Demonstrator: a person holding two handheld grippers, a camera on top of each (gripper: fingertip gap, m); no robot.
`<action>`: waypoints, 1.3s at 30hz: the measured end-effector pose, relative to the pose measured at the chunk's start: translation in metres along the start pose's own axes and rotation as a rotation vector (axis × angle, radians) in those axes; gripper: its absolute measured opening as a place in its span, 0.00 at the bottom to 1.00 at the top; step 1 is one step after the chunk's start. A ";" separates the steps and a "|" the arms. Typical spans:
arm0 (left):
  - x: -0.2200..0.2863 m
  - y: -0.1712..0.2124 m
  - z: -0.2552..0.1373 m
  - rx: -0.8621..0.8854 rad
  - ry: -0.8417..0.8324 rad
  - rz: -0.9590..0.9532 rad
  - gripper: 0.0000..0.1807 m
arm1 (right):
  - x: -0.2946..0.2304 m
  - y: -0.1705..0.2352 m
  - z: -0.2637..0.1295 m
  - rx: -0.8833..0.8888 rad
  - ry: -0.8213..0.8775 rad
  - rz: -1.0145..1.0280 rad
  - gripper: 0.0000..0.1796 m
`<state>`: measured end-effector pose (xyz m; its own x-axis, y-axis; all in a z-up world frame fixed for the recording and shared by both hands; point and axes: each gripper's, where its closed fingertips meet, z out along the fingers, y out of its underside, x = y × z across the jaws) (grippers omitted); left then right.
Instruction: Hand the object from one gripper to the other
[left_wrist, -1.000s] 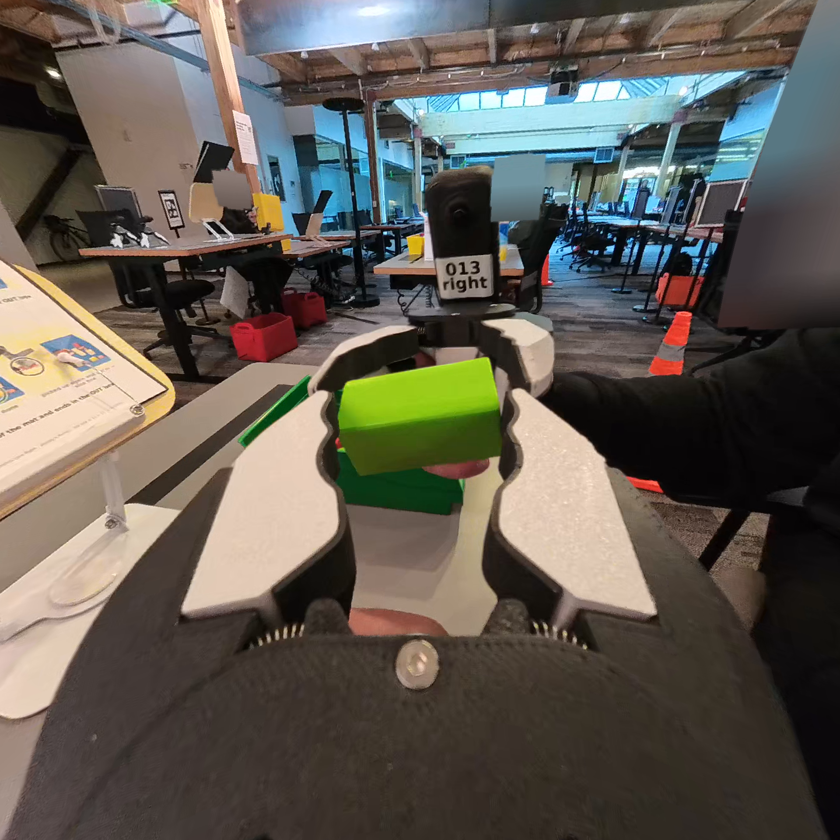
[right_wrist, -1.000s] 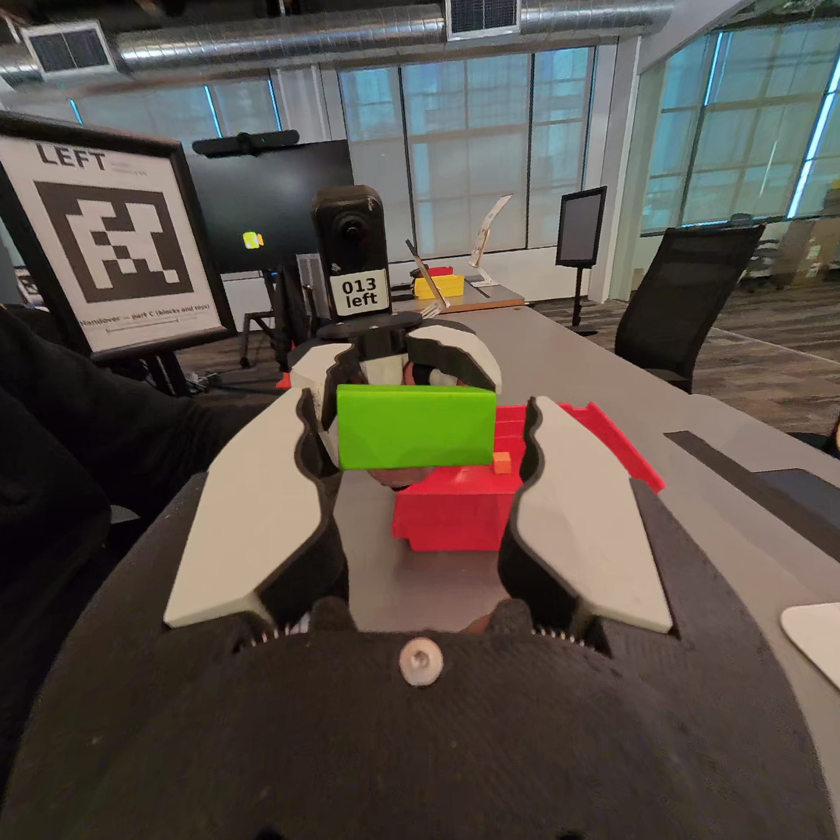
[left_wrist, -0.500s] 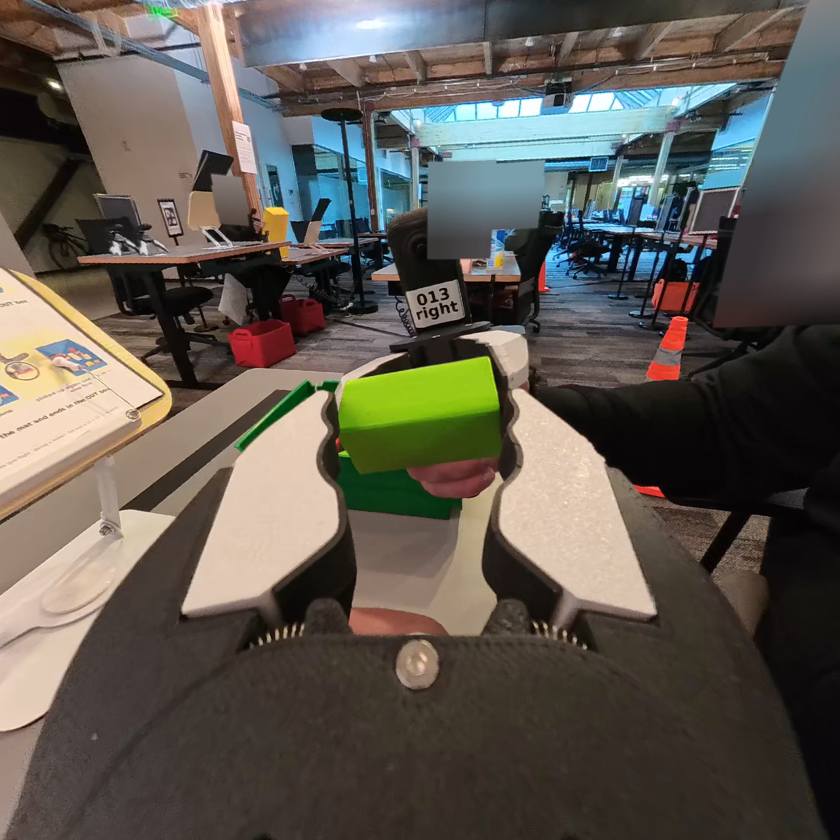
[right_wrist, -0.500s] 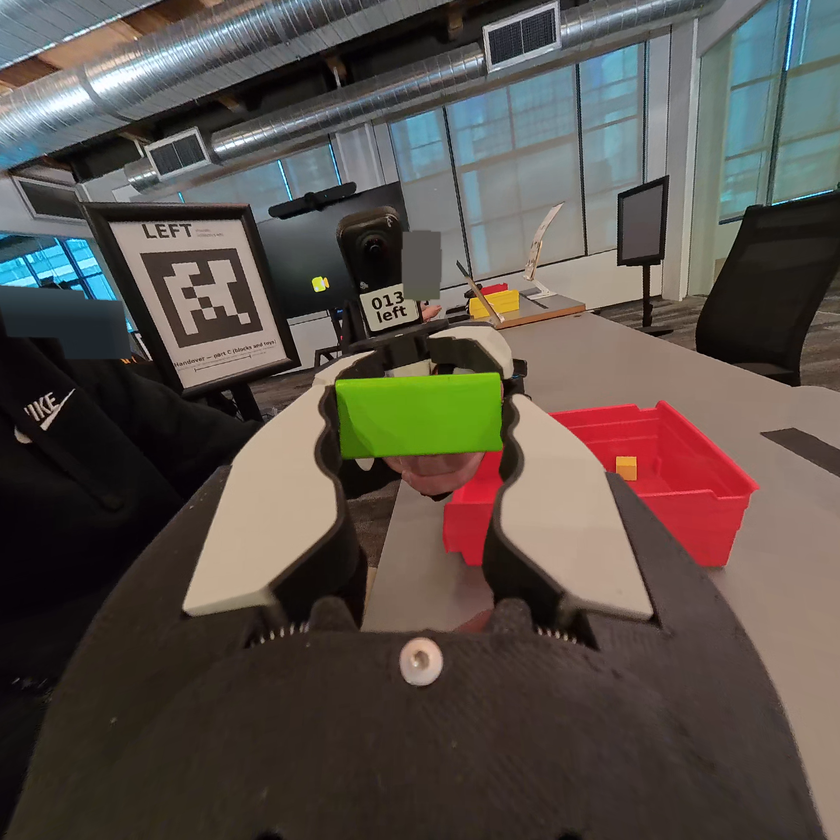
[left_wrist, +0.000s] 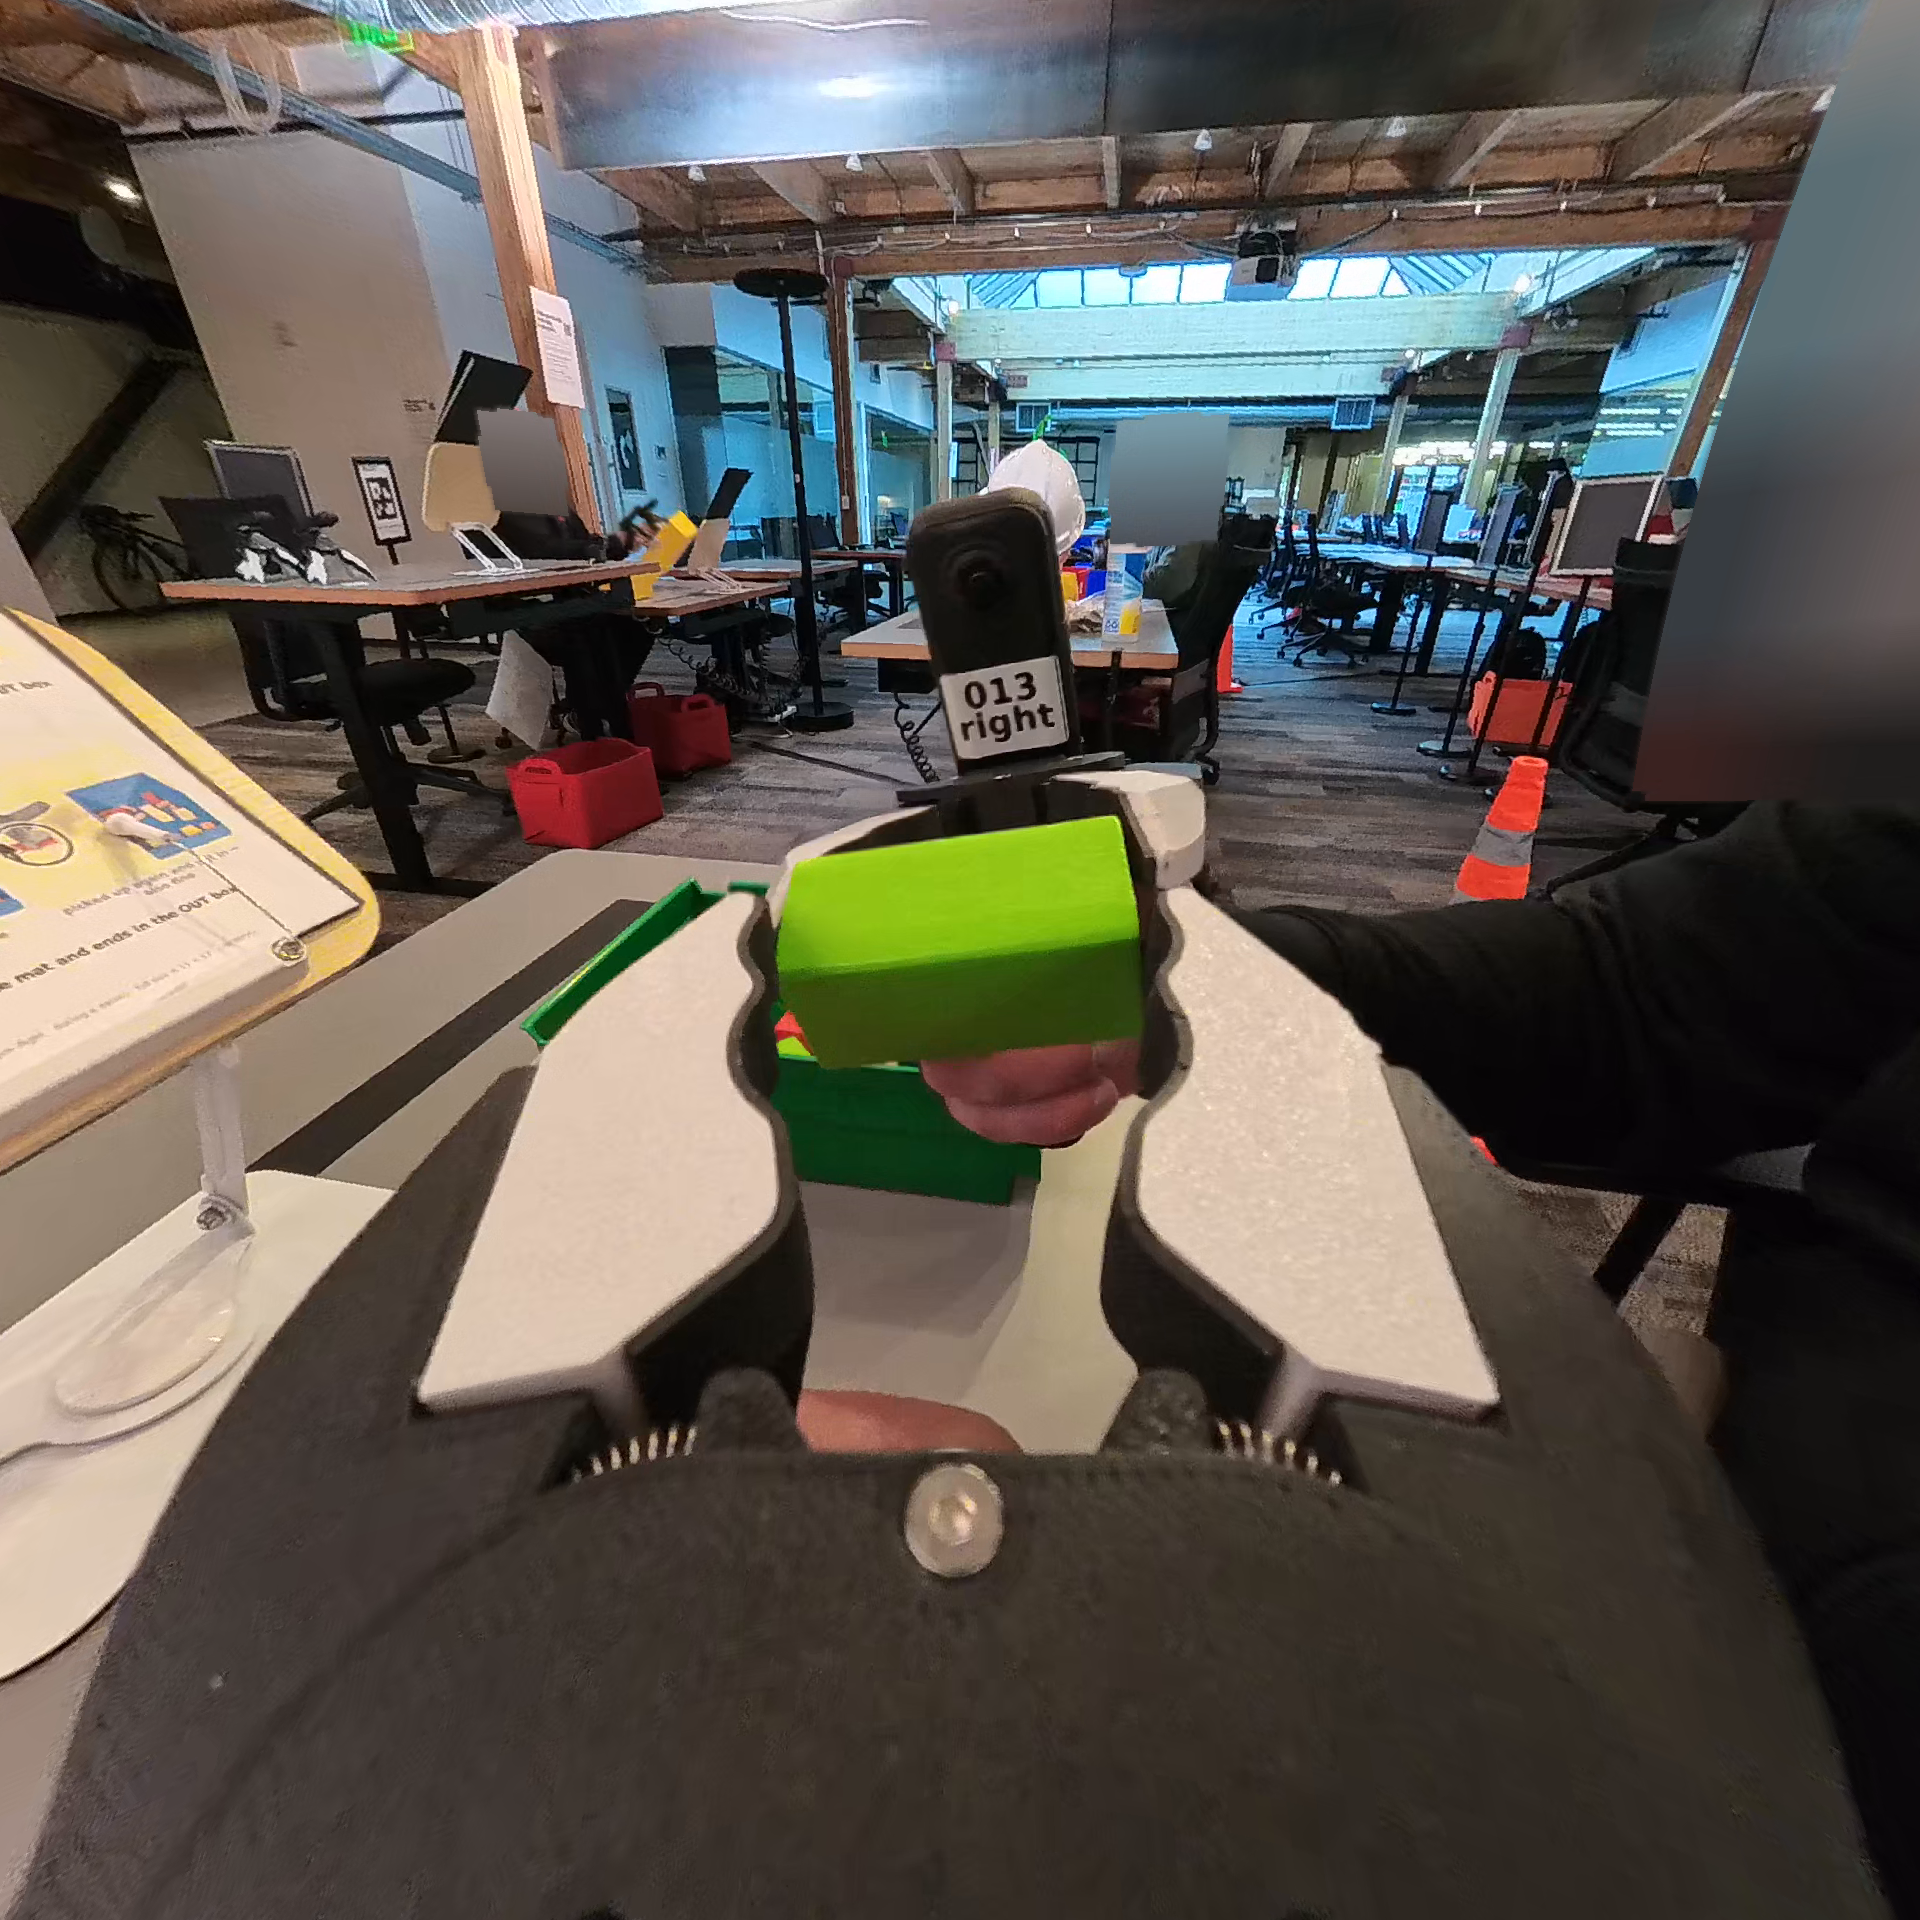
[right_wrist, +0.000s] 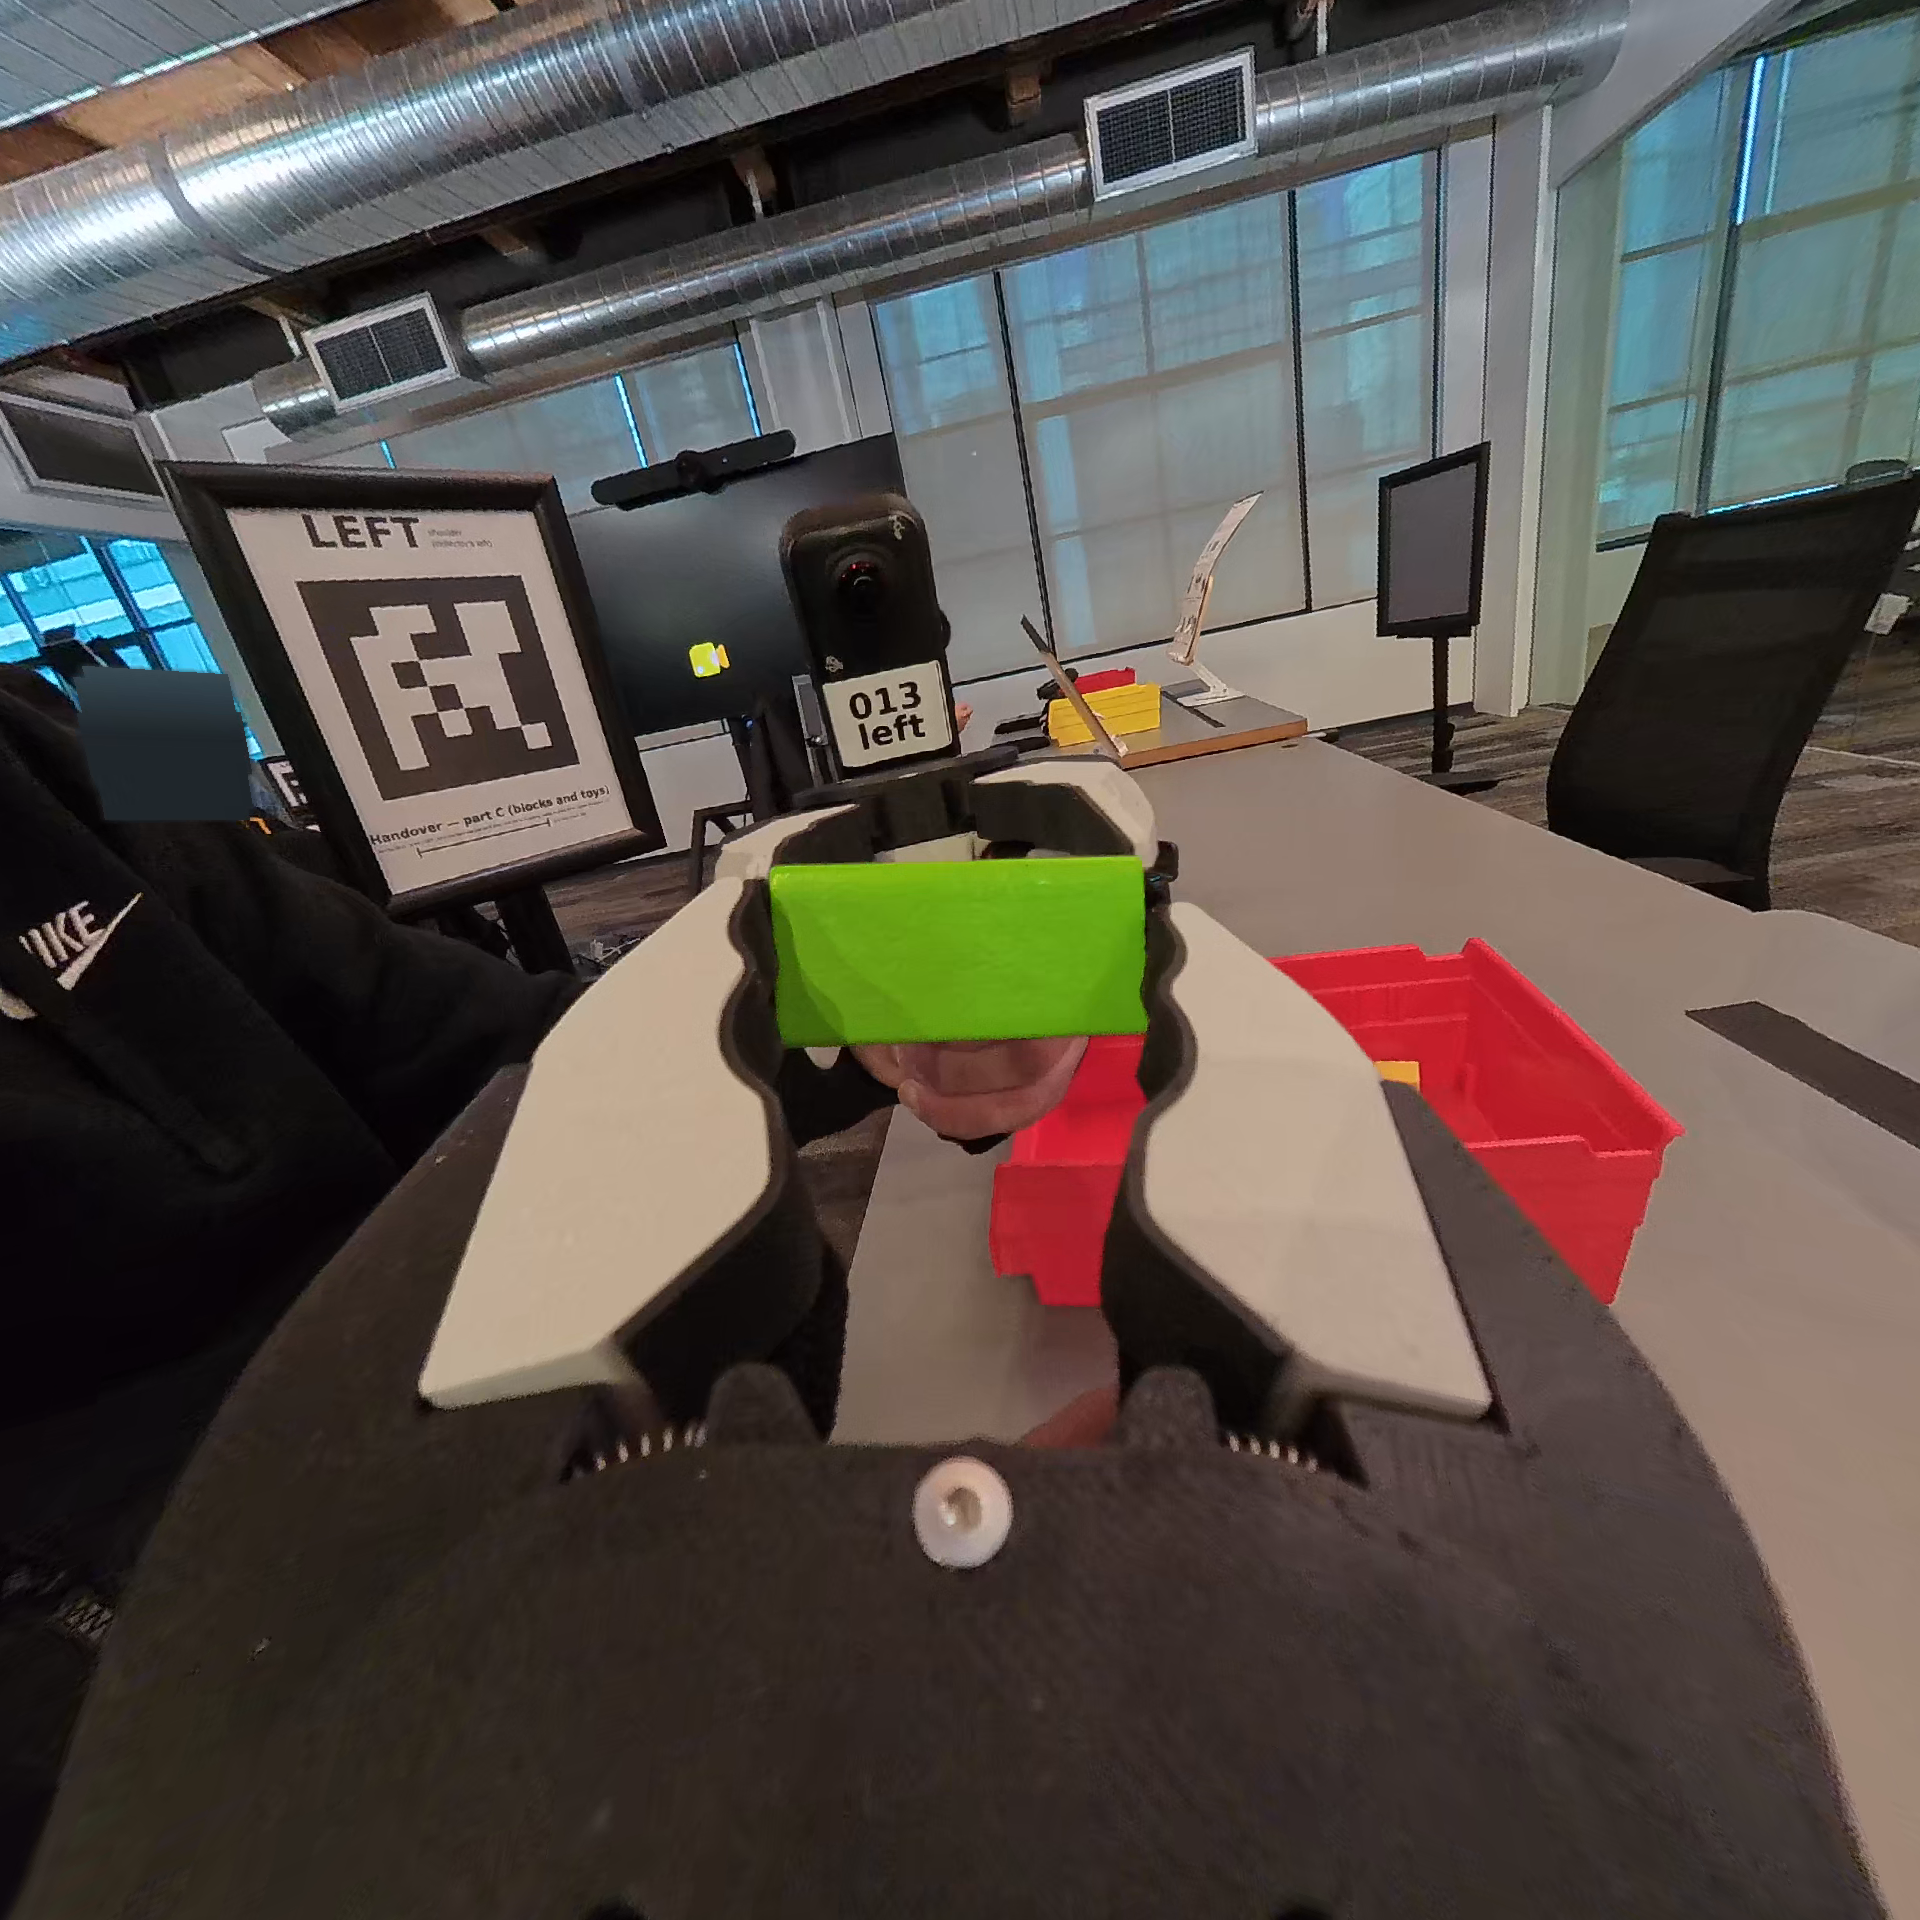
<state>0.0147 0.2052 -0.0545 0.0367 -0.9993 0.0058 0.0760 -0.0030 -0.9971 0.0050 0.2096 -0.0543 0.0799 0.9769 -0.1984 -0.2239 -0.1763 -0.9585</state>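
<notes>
A bright green block (left_wrist: 956, 956) hangs in the air between both grippers. My left gripper (left_wrist: 956, 935) is shut on it, with a finger pressed against each end. My right gripper (right_wrist: 956, 945) faces the left one and is also shut on the green block (right_wrist: 956, 956), gripping its two ends from the opposite side. In the left wrist view the right gripper (left_wrist: 1039, 821) shows just behind the block. In the right wrist view the left gripper (right_wrist: 935, 821) shows behind it. A hand shows under the block in both views.
A green bin (left_wrist: 894, 1143) stands on the grey table below the block. A red bin (right_wrist: 1507, 1122) with a small orange cube (right_wrist: 1397, 1072) sits at the right. An instruction board (left_wrist: 156, 883) on a clear stand is at the left. A framed marker sign (right_wrist: 436, 675) and a black chair (right_wrist: 1714, 675) are nearby. My left and right fingertips are right by each other.
My right gripper was open around the block a second ago and has closed on it. My left gripper has kept its hold. Both grippers shifted slightly with the block.
</notes>
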 end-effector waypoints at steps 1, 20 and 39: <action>-0.001 -0.002 -0.001 0.009 0.000 -0.002 0.36 | 0.001 -0.002 -0.002 0.007 0.001 0.002 0.38; -0.035 -0.032 -0.039 0.087 -0.167 0.060 0.05 | 0.105 -0.049 -0.172 -0.222 0.752 -0.161 0.38; -0.052 -0.045 -0.061 0.081 -0.227 0.064 0.01 | 0.234 0.112 -0.288 -0.694 1.197 0.095 0.38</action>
<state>-0.0511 0.2546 -0.0144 0.2665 -0.9633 -0.0308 0.1456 0.0719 -0.9867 0.2790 0.3840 -0.2667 0.9463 0.3227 0.0176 0.2202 -0.6039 -0.7660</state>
